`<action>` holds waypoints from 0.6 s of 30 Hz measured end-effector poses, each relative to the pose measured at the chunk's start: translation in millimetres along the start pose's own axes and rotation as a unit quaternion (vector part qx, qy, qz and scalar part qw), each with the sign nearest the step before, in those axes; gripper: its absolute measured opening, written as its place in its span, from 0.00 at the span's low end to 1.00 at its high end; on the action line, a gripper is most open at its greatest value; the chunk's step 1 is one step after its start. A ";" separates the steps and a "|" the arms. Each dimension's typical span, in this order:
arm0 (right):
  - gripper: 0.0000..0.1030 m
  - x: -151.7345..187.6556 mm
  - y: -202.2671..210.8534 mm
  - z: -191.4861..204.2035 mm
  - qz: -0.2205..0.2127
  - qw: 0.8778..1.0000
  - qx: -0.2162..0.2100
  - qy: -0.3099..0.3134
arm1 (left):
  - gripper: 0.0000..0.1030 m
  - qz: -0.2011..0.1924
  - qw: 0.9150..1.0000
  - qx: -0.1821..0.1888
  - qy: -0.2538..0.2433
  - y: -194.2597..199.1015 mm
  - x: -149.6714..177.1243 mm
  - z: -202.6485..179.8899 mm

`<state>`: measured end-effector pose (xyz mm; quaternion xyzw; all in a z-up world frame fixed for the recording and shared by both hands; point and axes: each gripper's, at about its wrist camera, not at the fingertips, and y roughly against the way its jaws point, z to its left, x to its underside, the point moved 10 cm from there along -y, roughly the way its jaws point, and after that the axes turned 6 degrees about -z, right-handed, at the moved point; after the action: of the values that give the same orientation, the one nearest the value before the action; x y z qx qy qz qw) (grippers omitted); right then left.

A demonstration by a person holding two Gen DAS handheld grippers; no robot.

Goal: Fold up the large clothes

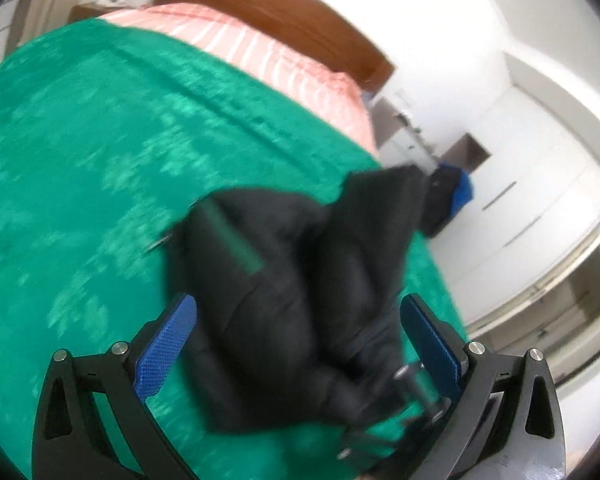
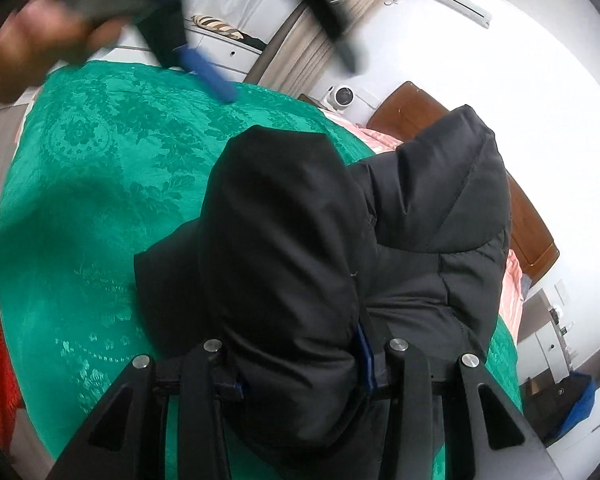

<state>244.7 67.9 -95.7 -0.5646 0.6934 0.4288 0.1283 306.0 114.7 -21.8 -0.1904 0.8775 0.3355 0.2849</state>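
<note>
- Right gripper (image 2: 300,364): jaws drawn in and clamped on a thick padded fold of the black jacket (image 2: 292,240); the blue pads are almost buried in the cloth, so the bite looks deep and sound.
- Left gripper (image 1: 300,344): jaws stand wide apart, blue pads bare, nothing between them pressed. In the right wrist view it appears blurred at 11 o'clock, carried in a hand (image 2: 40,44) above the bed.
- Jacket location: bunched on the green bedspread (image 1: 80,160), lifted partly clear by the right grip. In the left wrist view it lies at 6 o'clock, just ahead of the open pads.
- Judged step: raising and spreading the garment before any fold; task appears early.
- Recommended practice: bring the left tool to a matching edge or shoulder, well apart from the right grip, and take one layer only.
- Both grips should draw the cloth taut and lay it flat toward the 12 o'clock side, short of the pink pillow (image 1: 260,48).
- Risk: bulky padding may slip from a shallow pinch.
</note>
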 end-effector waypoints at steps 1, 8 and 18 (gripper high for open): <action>0.40 -1.9 -1.2 1.3 -0.001 1.000 0.001 0.003 | 0.98 0.003 1.000 0.008 -0.007 -6.5 -6.4 -7.0; 0.41 0.0 -10.0 5.3 -0.009 1.000 0.011 0.018 | 0.98 0.077 0.993 0.021 -0.091 -61.3 -10.8 -64.7; 0.42 0.0 -12.6 10.2 -0.018 0.999 0.020 0.041 | 0.98 0.126 0.991 -0.031 -0.043 -105.2 6.3 -24.8</action>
<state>252.8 75.5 -107.5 -0.5913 0.6964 0.3891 0.1181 347.2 22.5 -61.1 -0.0728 0.8704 0.4040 0.2720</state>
